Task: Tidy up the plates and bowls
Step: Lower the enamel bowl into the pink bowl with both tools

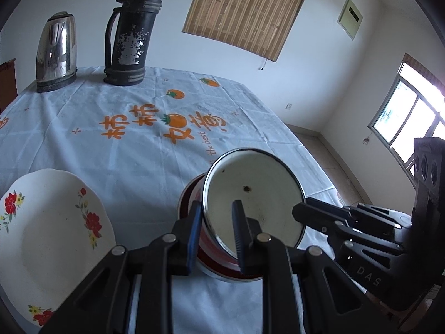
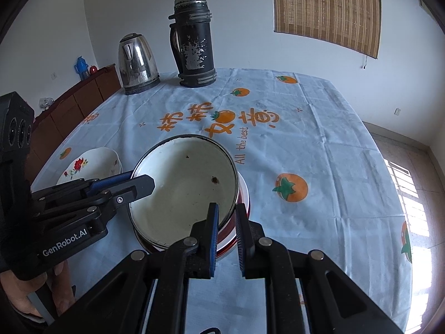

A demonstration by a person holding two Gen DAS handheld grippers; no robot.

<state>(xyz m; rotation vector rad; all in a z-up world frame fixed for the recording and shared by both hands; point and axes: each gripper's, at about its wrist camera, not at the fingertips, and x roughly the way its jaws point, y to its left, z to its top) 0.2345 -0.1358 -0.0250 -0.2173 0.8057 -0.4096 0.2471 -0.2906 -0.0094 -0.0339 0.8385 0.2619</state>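
A white enamel bowl (image 1: 250,172) (image 2: 180,172) with a dark rim and red-striped outside sits tilted in a second red-and-white bowl (image 1: 184,199) (image 2: 246,194) on the tablecloth. My left gripper (image 1: 216,222) is shut on the upper bowl's rim, one blue pad inside and one outside. It also shows at the left of the right wrist view as the left gripper (image 2: 140,181) on that rim. My right gripper (image 2: 228,222) is shut on the opposite rim, and appears as the right gripper (image 1: 300,211) in the left wrist view. A flowered white plate (image 1: 50,222) (image 2: 91,164) lies left of the bowls.
A steel kettle (image 1: 55,53) (image 2: 137,64) and a tall black thermos (image 1: 130,33) (image 2: 194,41) stand at the table's far edge. The table (image 2: 319,139) wears a pale cloth with orange prints. A brown cabinet (image 2: 78,97) stands by the left wall. A hand (image 2: 16,300) holds the left gripper.
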